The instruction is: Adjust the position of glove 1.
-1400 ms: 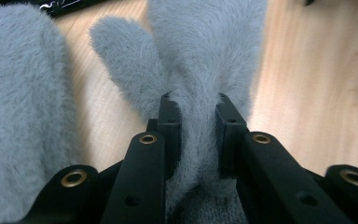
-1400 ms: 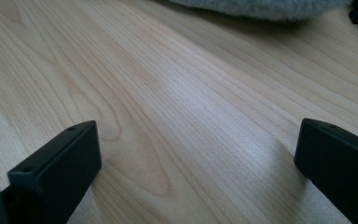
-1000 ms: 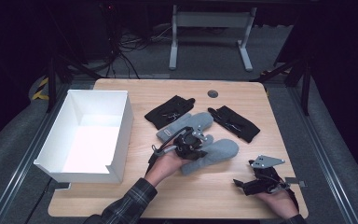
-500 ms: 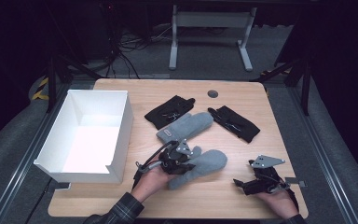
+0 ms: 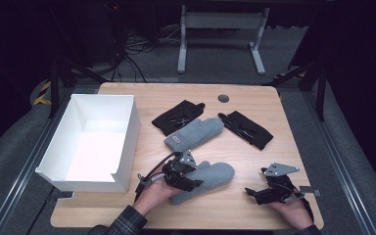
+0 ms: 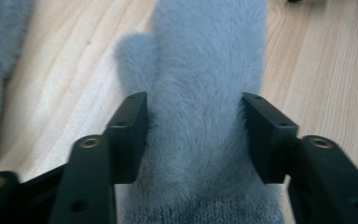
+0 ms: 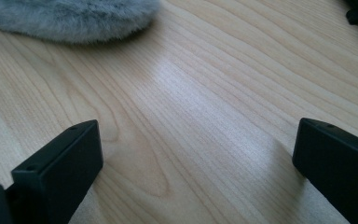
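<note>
the left gripper [image 6: 193,135] has just been opening its jaws, which now stand half apart and straddle the near grey mitten [image 6: 205,93] lying flat between them, apparently set down, while the right gripper [image 7: 196,163] waits wide open over bare table [image 7: 205,93].

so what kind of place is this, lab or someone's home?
Looks like a lab recording station, not a home. A wooden table stands in a dark room with cables on the floor behind it. Mittens, black gloves and a white box are laid out as props.
</note>
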Tool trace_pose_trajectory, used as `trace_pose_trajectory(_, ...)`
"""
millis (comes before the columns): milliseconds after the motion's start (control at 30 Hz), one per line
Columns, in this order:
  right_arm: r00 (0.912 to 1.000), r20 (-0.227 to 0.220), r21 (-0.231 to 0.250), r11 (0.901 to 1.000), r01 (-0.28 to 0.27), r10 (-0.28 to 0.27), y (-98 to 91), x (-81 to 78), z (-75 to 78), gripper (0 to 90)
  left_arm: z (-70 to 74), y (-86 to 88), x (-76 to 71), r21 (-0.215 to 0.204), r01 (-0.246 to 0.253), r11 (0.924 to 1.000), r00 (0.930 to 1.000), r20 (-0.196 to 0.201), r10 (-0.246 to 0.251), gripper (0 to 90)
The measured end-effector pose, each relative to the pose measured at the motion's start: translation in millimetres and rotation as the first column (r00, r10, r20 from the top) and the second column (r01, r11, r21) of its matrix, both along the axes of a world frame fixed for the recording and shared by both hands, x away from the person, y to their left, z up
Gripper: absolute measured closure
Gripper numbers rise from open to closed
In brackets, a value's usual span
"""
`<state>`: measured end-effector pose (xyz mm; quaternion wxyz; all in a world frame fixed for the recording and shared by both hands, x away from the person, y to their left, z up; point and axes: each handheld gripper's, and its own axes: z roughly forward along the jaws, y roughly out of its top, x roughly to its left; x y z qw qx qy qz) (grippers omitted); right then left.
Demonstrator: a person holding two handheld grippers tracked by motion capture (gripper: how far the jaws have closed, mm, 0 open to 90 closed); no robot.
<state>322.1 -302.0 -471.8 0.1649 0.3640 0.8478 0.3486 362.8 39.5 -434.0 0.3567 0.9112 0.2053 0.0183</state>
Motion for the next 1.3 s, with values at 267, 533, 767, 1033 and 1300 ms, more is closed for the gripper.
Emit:
trace_pose_trajectory(267, 1.0, 0.0, 0.0, 1.0, 0.001, -0.001, 0.0, 0.0, 0.0, 1.8, 15.4, 5.7, 10.2, -0.021, -0.021, 0.9996, 0.9978, 0.062, 0.022, 22.4)
trace_pose_trajectory(533, 1.0, 0.001, -0.001, 1.0, 0.002, -0.002, 0.1, 0.1, 0.0, 1.8, 28.8, 12.2, 32.0, -0.034, -0.056, 0.9979, 0.994, 0.093, 0.058, 22.3)
trace_pose_trajectory(767, 1.0, 0.001, -0.001, 1.0, 0.002, -0.002, 0.1, 0.1, 0.0, 1.8, 34.0, 12.8, 54.0, -0.006, -0.069, 0.9976, 0.9901, 0.122, 0.069, 21.2)
trace_pose_trajectory(1033, 1.0, 0.001, -0.001, 1.0, 0.002, -0.002, 0.1, 0.1, 0.0, 1.8, 35.9, 6.2, 84.4, 0.009, -0.114, 0.9935, 0.982, 0.153, 0.111, 18.2)
trace_pose_trajectory(1300, 1.0, 0.001, -0.001, 1.0, 0.002, -0.002, 0.1, 0.0, 0.0, 1.9, 29.0, -3.4, 115.6, 0.015, -0.127, 0.9918, 0.9813, 0.147, 0.123, 15.7)
